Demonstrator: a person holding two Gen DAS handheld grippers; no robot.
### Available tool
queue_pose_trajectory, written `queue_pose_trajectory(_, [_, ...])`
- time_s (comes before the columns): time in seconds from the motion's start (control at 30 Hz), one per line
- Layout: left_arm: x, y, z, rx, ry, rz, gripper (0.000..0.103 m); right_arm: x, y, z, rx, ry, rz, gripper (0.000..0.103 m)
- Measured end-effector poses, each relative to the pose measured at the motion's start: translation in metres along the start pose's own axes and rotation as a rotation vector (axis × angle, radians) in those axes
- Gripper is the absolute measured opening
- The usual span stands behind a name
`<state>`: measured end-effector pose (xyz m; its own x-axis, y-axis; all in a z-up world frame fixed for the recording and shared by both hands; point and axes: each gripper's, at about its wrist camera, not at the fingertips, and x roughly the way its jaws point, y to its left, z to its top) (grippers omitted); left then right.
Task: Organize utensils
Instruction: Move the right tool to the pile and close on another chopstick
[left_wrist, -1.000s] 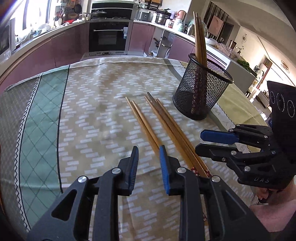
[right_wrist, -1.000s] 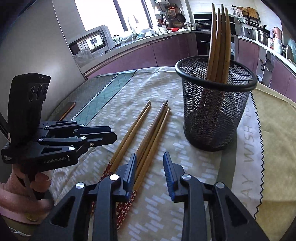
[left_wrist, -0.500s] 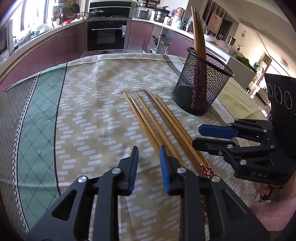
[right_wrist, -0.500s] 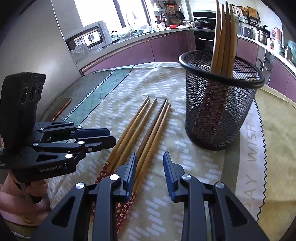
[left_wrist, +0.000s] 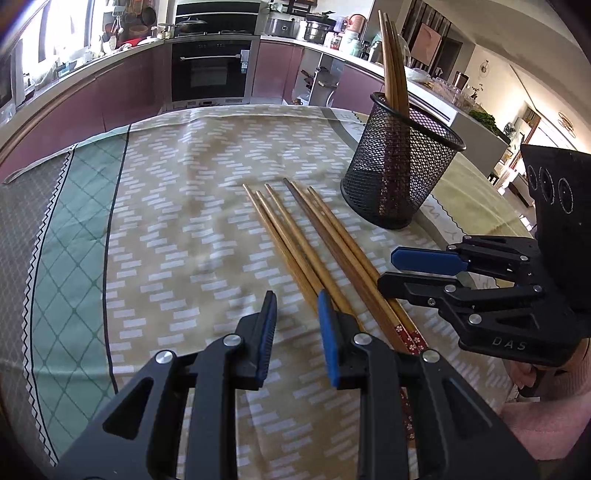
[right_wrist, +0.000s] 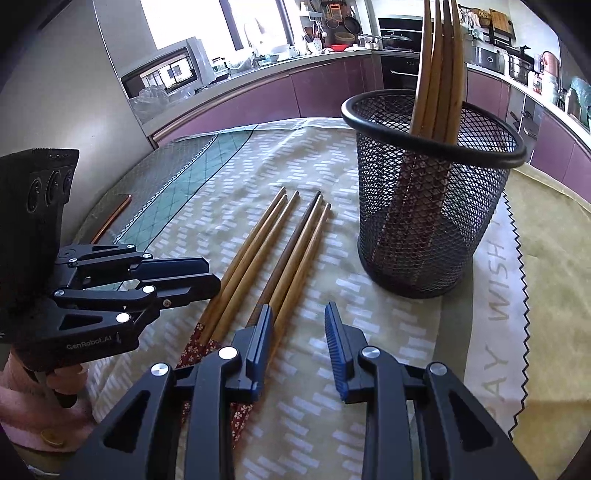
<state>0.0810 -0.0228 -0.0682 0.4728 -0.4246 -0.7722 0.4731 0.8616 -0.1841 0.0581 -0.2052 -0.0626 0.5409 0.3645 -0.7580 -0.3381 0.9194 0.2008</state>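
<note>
Six chopsticks (right_wrist: 280, 254) lie side by side on my desk (right_wrist: 332, 406), long axes running from the lower centre of the right wrist frame up toward the mesh cup (right_wrist: 432, 206) at upper right. My right tongs (right_wrist: 298, 347) hover slightly spread and empty, left pad over the rightmost sticks, nearest. My left tongs (left_wrist: 295, 328), also spread and empty, flank the other side.

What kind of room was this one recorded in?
A home kitchen, most likely: a built-in oven under curved purple cabinets, pots on the counter, and a cloth-covered table in front.
</note>
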Motion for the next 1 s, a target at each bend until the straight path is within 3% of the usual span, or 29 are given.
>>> queue_pose_trajectory(0.6, [0.006, 0.003, 0.004, -0.010, 0.012, -0.016, 0.024, 0.003, 0.000, 0.001, -0.019, 0.008, -0.038, 0.024])
queue_pose_trajectory(0.83, [0.004, 0.007, 0.006, -0.011, 0.028, -0.002, 0.010, 0.003, -0.004, 0.002, -0.019, 0.012, -0.047, 0.016])
queue_pose_trajectory(1.0, [0.004, 0.011, 0.007, -0.013, 0.026, 0.033, 0.013, 0.004, -0.005, 0.003, -0.027, 0.020, -0.057, 0.016])
